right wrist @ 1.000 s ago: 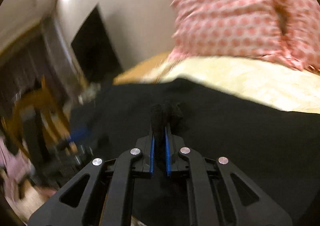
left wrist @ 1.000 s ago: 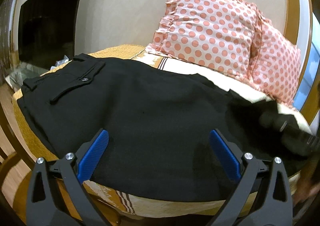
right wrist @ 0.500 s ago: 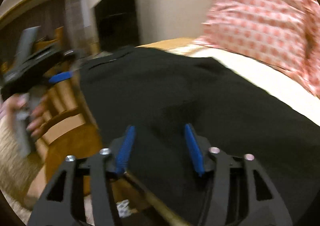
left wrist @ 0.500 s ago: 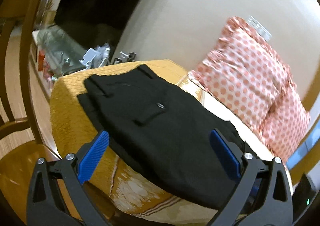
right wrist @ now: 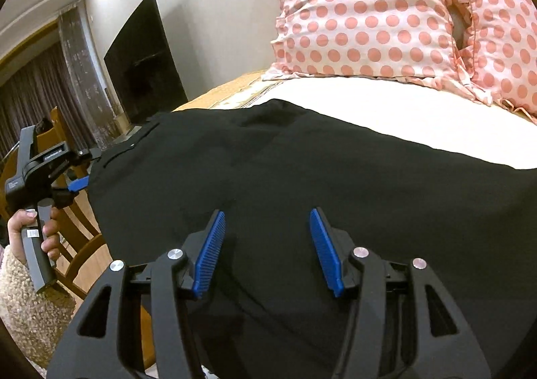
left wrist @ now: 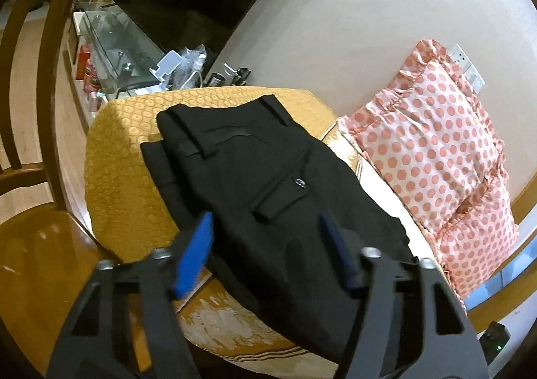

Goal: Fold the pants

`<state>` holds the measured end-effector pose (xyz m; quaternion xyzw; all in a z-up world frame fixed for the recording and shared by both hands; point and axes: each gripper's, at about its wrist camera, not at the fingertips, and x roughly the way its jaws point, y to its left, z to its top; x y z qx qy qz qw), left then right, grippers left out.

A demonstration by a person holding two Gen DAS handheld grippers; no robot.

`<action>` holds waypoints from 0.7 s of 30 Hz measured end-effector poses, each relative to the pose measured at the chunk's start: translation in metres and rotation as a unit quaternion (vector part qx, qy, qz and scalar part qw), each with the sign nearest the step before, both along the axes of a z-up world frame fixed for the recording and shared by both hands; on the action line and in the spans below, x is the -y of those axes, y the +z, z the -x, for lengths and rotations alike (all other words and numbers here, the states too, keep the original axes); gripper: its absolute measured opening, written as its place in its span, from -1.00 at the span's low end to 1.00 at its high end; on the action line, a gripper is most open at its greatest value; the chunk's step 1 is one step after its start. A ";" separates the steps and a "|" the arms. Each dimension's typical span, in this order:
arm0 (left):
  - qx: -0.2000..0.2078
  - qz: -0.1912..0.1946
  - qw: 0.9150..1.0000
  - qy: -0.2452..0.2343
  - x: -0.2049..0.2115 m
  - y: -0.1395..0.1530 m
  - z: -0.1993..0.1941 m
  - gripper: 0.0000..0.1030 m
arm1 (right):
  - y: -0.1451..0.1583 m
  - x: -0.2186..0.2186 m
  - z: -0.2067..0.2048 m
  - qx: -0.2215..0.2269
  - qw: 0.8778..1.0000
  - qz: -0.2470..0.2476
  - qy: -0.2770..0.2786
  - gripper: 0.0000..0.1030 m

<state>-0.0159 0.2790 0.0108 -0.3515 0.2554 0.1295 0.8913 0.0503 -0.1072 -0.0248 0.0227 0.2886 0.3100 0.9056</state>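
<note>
Currently black pants (left wrist: 268,197) lie flat on the bed (left wrist: 124,157), waistband toward the yellow cover; left gripper (left wrist: 265,244) closing above the fabric, nothing pinched; right gripper (right wrist: 266,244) half open over pants, empty.

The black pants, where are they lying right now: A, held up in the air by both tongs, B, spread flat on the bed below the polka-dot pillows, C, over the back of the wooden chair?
B: the black pants lie flat on the bed, just below the polka-dot pillows.
</note>
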 end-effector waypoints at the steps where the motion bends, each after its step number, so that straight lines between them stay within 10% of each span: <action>1: -0.006 0.001 1.000 0.003 0.000 -0.001 0.000 -0.14 | -0.001 0.000 -0.002 -0.002 1.000 0.000 0.000 0.07; 3: -0.019 0.004 1.000 0.015 -0.001 -0.005 0.000 -0.58 | 0.000 0.000 -0.003 -0.004 1.000 -0.003 -0.001 0.07; 9: -0.022 0.011 0.999 0.022 -0.005 -0.009 0.011 -0.95 | 0.000 -0.001 -0.004 -0.002 1.000 -0.001 -0.001 0.08; 16: -0.023 0.019 0.999 0.022 0.001 -0.015 0.036 -0.94 | -0.001 0.000 -0.003 -0.002 1.000 -0.003 0.002 0.08; 21: -0.008 0.030 0.998 0.046 -0.006 -0.013 0.044 -0.39 | 0.000 0.001 -0.002 0.000 1.000 0.000 0.003 0.08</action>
